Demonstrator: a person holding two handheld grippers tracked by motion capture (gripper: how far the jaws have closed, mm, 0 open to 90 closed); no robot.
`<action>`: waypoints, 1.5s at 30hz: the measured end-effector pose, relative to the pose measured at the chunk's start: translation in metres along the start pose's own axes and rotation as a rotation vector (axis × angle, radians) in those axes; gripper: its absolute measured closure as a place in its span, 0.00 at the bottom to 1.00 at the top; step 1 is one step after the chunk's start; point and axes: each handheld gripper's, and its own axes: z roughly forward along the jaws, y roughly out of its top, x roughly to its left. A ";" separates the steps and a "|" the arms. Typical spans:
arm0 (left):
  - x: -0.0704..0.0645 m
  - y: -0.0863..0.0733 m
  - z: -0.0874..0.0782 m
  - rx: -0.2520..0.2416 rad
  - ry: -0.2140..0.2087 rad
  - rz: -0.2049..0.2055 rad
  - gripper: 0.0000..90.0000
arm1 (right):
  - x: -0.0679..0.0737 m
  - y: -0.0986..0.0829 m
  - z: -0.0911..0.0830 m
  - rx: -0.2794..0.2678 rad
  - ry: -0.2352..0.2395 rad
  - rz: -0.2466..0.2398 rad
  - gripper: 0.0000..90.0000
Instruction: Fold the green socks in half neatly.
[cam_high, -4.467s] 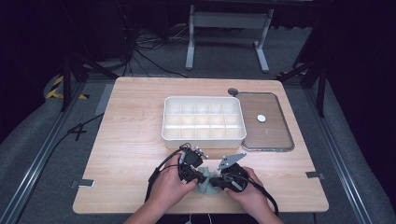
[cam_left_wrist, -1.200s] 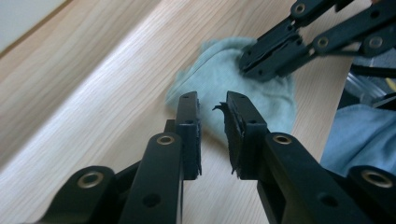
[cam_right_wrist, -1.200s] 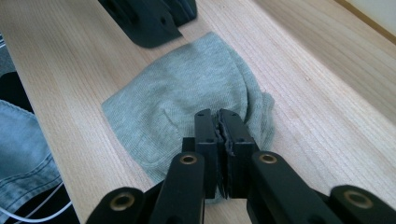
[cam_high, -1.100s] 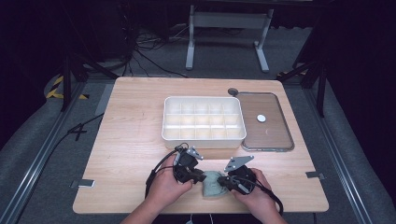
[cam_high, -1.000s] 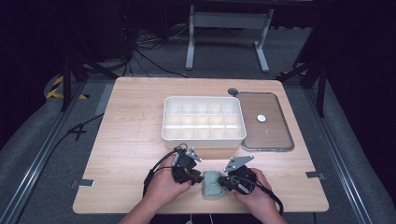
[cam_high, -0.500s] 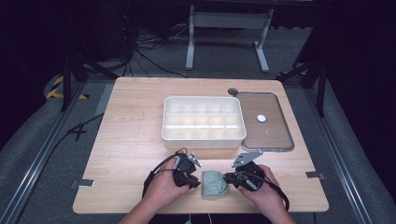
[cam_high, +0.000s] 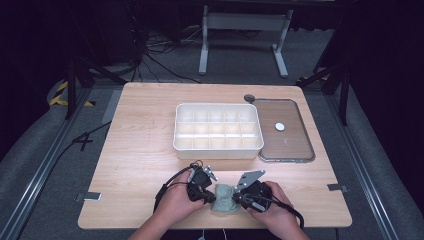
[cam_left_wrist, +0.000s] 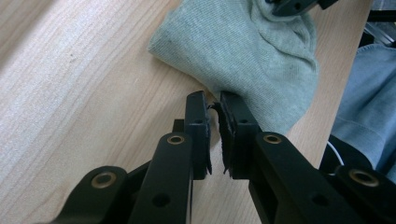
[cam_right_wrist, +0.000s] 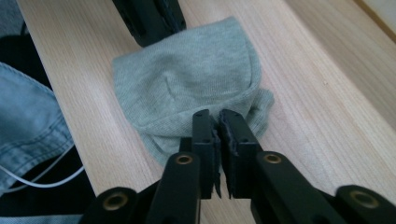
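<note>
Sock (cam_high: 225, 199), grey-green and rumpled, lies at the desk's (cam_high: 140, 150) near edge between both hands, well short of the white divided tray (cam_high: 218, 131) and its clear lid (cam_high: 285, 131) beyond. The left hand-held gripper (cam_left_wrist: 214, 103) and right hand-held gripper (cam_right_wrist: 216, 119) each pinch its edge, jaws nearly together.

Matt knitted cloth sock (cam_left_wrist: 261, 51), pale grained wood table (cam_high: 145, 150), glossy plastic tray (cam_high: 218, 130)
</note>
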 end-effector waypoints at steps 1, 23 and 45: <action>0.003 -0.002 -0.002 0.006 -0.002 -0.001 0.89 | 0.000 0.000 0.003 0.013 -0.001 -0.011 0.97; 0.005 -0.003 -0.002 0.041 -0.075 0.026 0.91 | 0.002 0.004 0.007 -0.039 0.089 0.034 0.98; -0.021 0.011 0.001 -0.121 -0.010 0.276 0.81 | -0.003 -0.001 0.009 -0.067 0.100 0.071 0.99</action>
